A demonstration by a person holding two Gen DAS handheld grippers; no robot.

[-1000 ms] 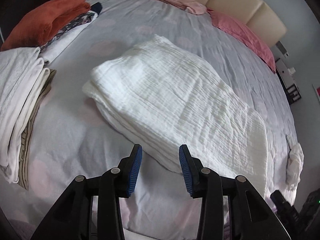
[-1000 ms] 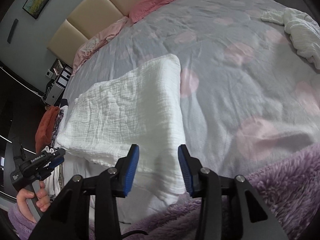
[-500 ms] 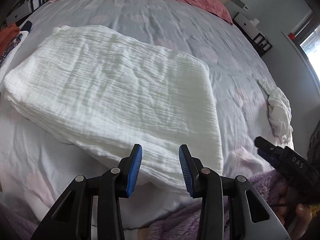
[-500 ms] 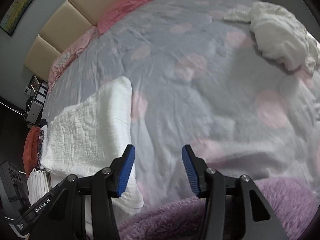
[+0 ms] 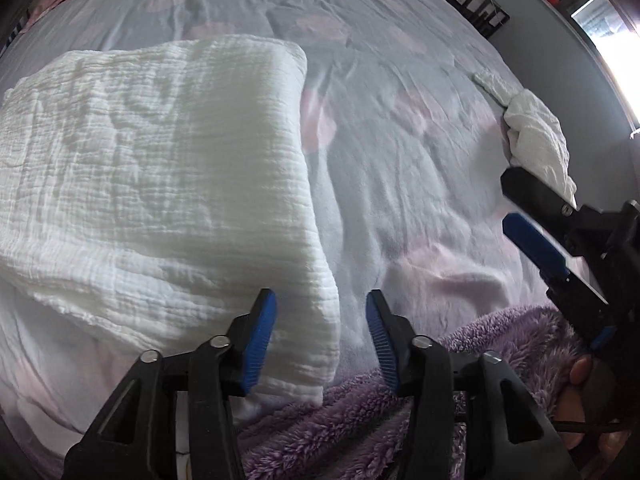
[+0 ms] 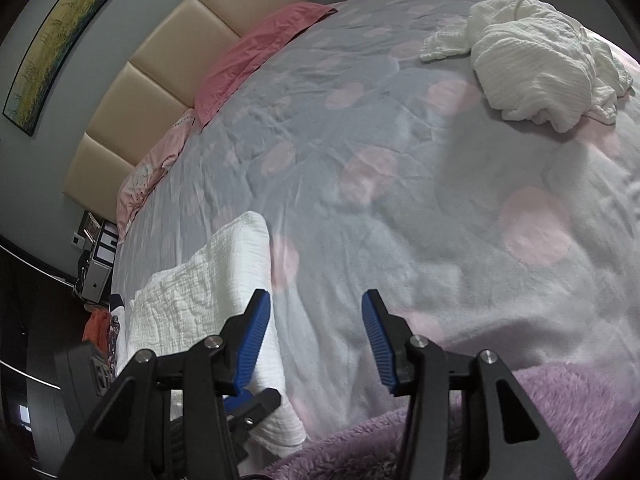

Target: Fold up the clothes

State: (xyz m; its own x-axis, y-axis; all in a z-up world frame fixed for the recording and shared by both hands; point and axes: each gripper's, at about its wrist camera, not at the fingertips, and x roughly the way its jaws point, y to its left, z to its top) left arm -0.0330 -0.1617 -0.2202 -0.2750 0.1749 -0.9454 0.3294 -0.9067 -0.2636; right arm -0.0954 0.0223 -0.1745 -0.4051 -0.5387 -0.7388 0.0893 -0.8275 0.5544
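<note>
Left wrist view: the left tongs (image 5: 318, 334) are opening above the near corner of the folded white cloth (image 5: 160, 184) on the bed (image 5: 400, 160) (apparently not touching); the right tongs (image 6: 316, 338), closing, grip nothing, cloth just left.

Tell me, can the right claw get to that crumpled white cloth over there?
Probably yes. The right claw is empty, and only bare bedspread lies between it and the crumpled white cloth. It just sits far across the bed, so the person would have to reach.
</note>
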